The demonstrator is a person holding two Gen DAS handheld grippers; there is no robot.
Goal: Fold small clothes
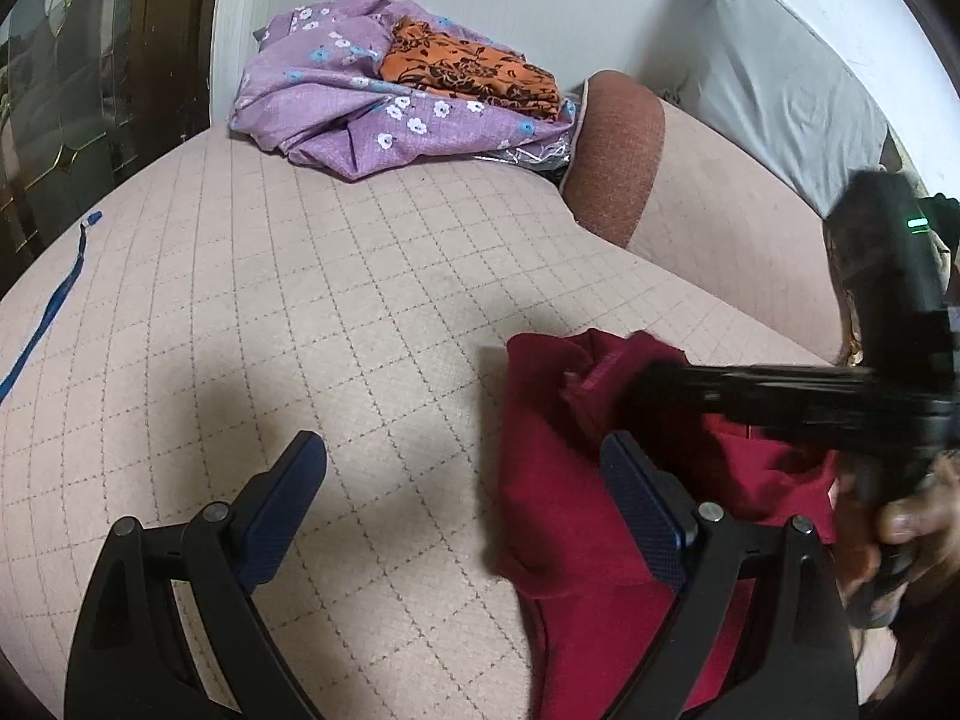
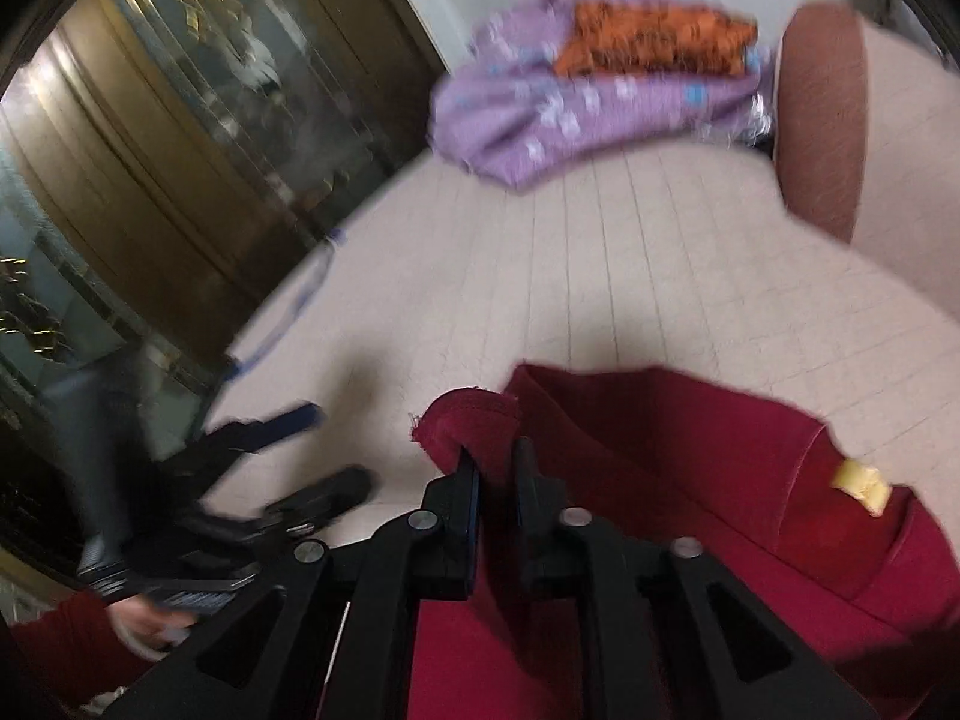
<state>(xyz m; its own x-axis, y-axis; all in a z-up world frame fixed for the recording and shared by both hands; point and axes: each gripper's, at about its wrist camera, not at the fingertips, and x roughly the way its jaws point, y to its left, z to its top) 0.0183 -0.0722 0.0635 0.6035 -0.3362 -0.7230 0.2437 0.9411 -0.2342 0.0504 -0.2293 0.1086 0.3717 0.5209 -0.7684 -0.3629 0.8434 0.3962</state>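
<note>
A dark red garment (image 1: 558, 498) lies bunched on the quilted beige bed cover (image 1: 300, 276). My left gripper (image 1: 465, 456) is open, its right finger over the garment's left part, its left finger over bare cover. My right gripper (image 2: 495, 459) is shut on a folded edge of the red garment (image 2: 690, 450) and lifts it; a yellow tag (image 2: 861, 483) shows on the garment. The right gripper also shows in the left wrist view (image 1: 654, 381), reaching in from the right. The left gripper (image 2: 324, 450) shows blurred in the right wrist view.
A pile of purple floral cloth (image 1: 336, 102) with an orange patterned cloth (image 1: 474, 69) on top lies at the far side. A brown bolster (image 1: 624, 150) and grey pillow (image 1: 780, 78) stand at right. A blue strap (image 1: 48, 312) lies left. A dark cabinet (image 2: 150, 150) stands left.
</note>
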